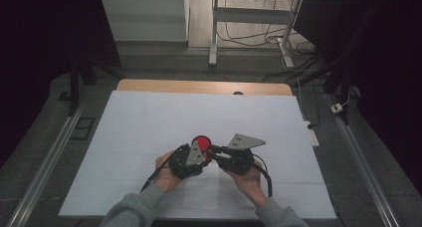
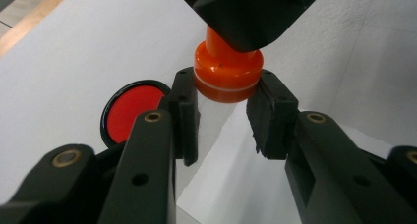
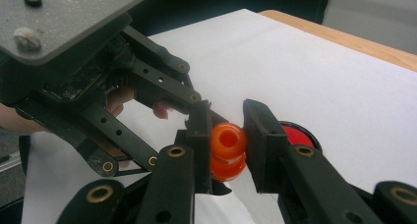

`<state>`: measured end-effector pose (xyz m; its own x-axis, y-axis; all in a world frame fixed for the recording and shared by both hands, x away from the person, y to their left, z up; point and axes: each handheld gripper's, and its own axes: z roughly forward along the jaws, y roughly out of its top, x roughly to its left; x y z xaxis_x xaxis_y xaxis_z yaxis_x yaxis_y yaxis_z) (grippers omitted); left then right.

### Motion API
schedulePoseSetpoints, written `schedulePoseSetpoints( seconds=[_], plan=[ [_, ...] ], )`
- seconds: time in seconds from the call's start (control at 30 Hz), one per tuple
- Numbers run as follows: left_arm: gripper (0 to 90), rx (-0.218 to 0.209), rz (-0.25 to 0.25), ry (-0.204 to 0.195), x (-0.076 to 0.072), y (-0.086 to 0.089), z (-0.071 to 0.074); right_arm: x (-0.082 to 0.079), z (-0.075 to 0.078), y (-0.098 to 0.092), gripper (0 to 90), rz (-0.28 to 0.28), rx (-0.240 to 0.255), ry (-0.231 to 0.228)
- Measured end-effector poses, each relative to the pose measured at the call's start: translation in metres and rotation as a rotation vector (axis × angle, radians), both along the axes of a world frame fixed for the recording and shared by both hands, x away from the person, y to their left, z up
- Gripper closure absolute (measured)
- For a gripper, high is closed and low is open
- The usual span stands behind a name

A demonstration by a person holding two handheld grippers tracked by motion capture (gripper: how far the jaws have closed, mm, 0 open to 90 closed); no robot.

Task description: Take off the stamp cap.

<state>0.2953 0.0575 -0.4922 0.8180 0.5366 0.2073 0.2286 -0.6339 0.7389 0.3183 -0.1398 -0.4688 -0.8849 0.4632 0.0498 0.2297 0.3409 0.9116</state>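
Left gripper view: the left hand-held gripper (image 2: pixel 227 111) clamps the base of an orange stamp (image 2: pixel 227 76), while the right hand-held gripper (image 3: pixel 227 145) grips its handle, probably to steady it above the table (image 1: pixel 149 122). A red ink pad (image 2: pixel 133 111) lies just beside.

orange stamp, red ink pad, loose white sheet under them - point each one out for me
orange stamp (image 2: pixel 227 76): left gripper view, on its wide orange base between the pads.
red ink pad (image 2: pixel 132 111): left gripper view, on the red disc inside the black rim.
loose white sheet (image 2: pixel 236 184): left gripper view, on its bare middle.
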Motion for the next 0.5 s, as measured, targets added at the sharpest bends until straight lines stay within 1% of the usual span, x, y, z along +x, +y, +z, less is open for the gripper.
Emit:
schedulePoseSetpoints(
  seconds=[0.1,0.13,0.17,0.2,0.23,0.27,0.3,0.33,0.37,0.4,0.47,0.5],
  plan=[
    [65.6,-0.011,0.002,0.01,0.001,0.0,-0.001,0.0,-0.001,0.0,73.3,-0.003,-0.001,0.001],
    [65.6,-0.018,0.001,0.016,0.001,0.001,-0.001,0.0,-0.001,0.0,73.4,-0.006,0.006,-0.001],
    [65.6,-0.016,0.008,0.028,0.002,0.001,-0.001,0.0,-0.001,0.0,73.4,-0.007,0.01,0.001],
    [65.6,0.035,0.031,0.032,0.004,0.0,-0.005,0.0,0.0,-0.001,73.4,-0.012,0.018,-0.009],
    [65.6,0.048,0.042,0.047,0.006,0.002,-0.011,-0.001,0.004,-0.004,73.4,-0.026,0.045,-0.018],
    [65.6,-0.003,0.039,0.075,0.008,0.006,-0.015,-0.001,0.009,-0.008,73.4,-0.036,0.064,-0.031],
    [65.6,-0.034,0.036,0.09,0.008,0.008,-0.015,-0.001,0.015,-0.012,73.4,-0.044,0.067,-0.047],
    [65.6,-0.021,0.038,0.061,0.007,0.007,-0.012,-0.001,0.019,-0.016,73.3,-0.049,0.071,-0.057],
    [65.5,-0.022,0.037,0.042,0.006,0.007,-0.007,0.0,0.021,-0.019,73.3,-0.054,0.082,-0.056],
    [65.5,-0.037,0.032,0.041,0.005,0.007,-0.004,0.001,0.021,-0.021,73.3,-0.056,0.088,-0.051],
    [65.5,-0.042,0.026,0.032,0.003,0.008,-0.002,0.003,0.019,-0.022,73.3,-0.053,0.093,-0.038],
    [65.4,-0.043,0.026,0.034,0.003,0.009,-0.002,0.003,0.017,-0.021,73.3,-0.048,0.089,-0.031]
  ],
)
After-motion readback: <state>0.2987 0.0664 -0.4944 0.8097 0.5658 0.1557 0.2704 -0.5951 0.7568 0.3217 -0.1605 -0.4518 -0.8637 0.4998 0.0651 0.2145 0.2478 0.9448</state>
